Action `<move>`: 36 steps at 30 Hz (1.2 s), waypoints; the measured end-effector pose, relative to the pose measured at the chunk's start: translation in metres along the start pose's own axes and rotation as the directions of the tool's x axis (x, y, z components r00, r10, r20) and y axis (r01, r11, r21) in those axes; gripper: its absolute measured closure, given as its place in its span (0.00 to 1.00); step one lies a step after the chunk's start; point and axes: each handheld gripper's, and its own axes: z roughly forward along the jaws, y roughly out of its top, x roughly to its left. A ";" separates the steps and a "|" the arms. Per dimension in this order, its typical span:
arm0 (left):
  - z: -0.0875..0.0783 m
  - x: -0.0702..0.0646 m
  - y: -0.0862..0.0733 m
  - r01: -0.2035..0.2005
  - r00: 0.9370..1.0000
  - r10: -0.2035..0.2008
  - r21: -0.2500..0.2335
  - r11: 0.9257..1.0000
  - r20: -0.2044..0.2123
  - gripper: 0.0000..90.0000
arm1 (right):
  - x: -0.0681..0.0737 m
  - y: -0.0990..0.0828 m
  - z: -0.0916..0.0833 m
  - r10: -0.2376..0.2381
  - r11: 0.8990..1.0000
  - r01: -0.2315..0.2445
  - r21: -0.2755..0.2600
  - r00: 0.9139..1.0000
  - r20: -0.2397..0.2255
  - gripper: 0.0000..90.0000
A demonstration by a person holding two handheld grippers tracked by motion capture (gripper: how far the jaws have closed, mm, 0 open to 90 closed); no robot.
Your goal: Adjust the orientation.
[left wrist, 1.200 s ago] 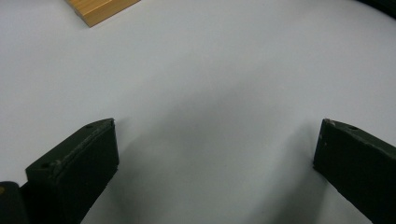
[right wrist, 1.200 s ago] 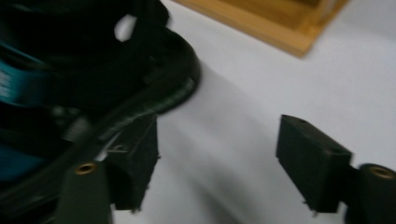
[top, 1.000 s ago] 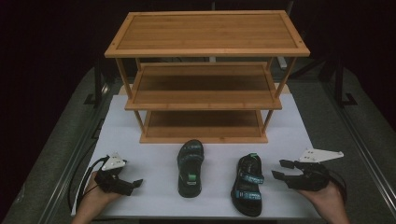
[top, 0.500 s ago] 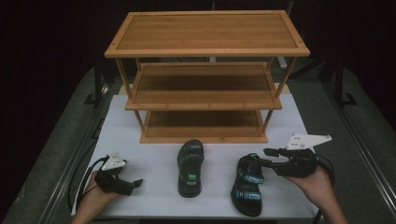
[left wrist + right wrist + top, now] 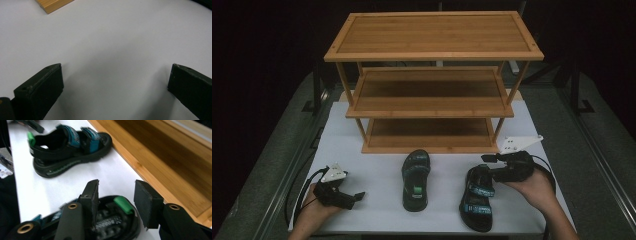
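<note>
Two black sandals with teal straps lie on the white counter (image 5: 362, 150) in front of a three-tier wooden shoe rack (image 5: 432, 80). The right gripper (image 5: 490, 165) hovers over the toe end of the right sandal (image 5: 477, 200), nearest the rack; its jaws have just been closing but stand apart, with the sandal's green tab below the gap and neither pad pressing on anything. The left sandal (image 5: 415, 179) lies just in front of the rack's bottom shelf, near its partner but not touching it. The left gripper (image 5: 357, 196) rests low over bare counter, well apart from both sandals, jaws wide apart and holding nothing
</note>
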 end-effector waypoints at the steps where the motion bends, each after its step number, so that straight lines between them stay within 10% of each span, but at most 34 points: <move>1: 0.000 0.000 0.000 0.000 1.000 0.000 0.000 1.000 0.000 0.00 | -0.002 -0.001 0.003 0.003 1.000 -0.003 0.016 1.000 -0.006 0.60; 8: 0.000 0.000 0.000 0.000 1.000 0.000 0.000 1.000 0.000 0.00 | -0.010 -0.001 0.025 -0.015 0.996 0.020 0.085 0.998 -0.055 0.69; 23: 0.000 0.000 0.000 0.001 1.000 -0.001 0.000 1.000 0.001 0.00 | -0.016 -0.007 0.018 0.024 0.999 -0.021 0.047 0.998 -0.053 0.94; 36: 0.000 0.000 0.000 0.001 1.000 -0.001 0.000 1.000 0.001 0.00 | -0.044 -0.024 -0.009 0.147 0.988 -0.151 0.016 0.981 0.128 0.94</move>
